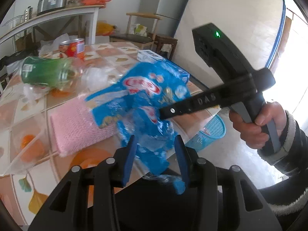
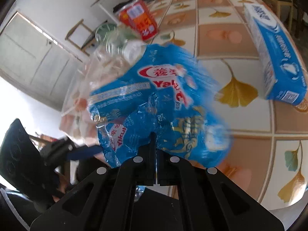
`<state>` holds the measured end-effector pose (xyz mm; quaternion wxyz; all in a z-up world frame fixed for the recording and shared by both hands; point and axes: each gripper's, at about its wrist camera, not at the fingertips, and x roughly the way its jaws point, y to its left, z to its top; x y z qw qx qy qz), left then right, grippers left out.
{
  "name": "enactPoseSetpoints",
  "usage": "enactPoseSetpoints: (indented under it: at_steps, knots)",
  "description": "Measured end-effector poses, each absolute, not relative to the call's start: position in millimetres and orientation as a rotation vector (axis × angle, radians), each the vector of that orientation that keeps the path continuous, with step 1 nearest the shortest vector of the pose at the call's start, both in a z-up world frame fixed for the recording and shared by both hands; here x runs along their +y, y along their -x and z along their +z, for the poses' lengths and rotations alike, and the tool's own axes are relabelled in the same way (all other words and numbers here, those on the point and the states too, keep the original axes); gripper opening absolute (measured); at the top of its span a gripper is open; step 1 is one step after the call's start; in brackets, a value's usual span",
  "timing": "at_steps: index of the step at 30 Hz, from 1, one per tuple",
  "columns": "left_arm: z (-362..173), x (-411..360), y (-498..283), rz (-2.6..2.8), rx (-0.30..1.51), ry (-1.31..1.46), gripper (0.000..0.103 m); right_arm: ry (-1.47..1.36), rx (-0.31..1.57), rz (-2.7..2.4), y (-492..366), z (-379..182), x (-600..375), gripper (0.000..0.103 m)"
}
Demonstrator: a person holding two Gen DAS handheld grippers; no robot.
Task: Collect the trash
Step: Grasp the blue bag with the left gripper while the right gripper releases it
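Observation:
A crumpled blue plastic wrapper (image 1: 146, 88) (image 2: 154, 100) with red logos hangs over the near edge of the tiled table (image 1: 113, 56). My right gripper (image 2: 156, 140) is shut on the wrapper's lower part. In the left wrist view this right gripper (image 1: 163, 113) reaches in from the right, held by a person's hand. My left gripper (image 1: 156, 159) has the wrapper's bottom end between its blue pads (image 1: 130, 159), which press on its crumpled sides. One blue finger (image 2: 84, 152) of the left gripper shows at the wrapper's lower left in the right wrist view.
A green bottle (image 1: 44, 73) lies on the table beside clear plastic. A red can (image 1: 74, 47) (image 2: 138, 21), a blue tissue box (image 1: 161, 63) (image 2: 277, 61) and a pink cloth (image 1: 77, 123) are also there. A blue mesh basket (image 1: 209, 132) stands on the floor below the table's edge.

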<state>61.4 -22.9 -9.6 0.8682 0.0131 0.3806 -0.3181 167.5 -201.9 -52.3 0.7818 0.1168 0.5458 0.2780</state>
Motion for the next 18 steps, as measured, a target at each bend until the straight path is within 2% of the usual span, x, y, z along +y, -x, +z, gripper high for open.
enactPoseSetpoints:
  at_steps: [3,9,15,18]
  knots:
    - [-7,-14,-57,-0.671,0.793,-0.014,0.04,-0.239,1.177,0.617,-165,-53,-203,0.0]
    - [-31,-11,-64,-0.659,0.904,0.005,0.04,-0.267,1.181,0.625,-166,-54,-207,0.0]
    - [-29,-27,-69,-0.692,0.87,-0.008,0.04,-0.315,1.198,0.648,-167,-59,-207,0.0]
    - [-17,-35,-69,-0.708,0.794,-0.017,0.04,-0.349,1.212,0.667,-167,-62,-212,0.0]
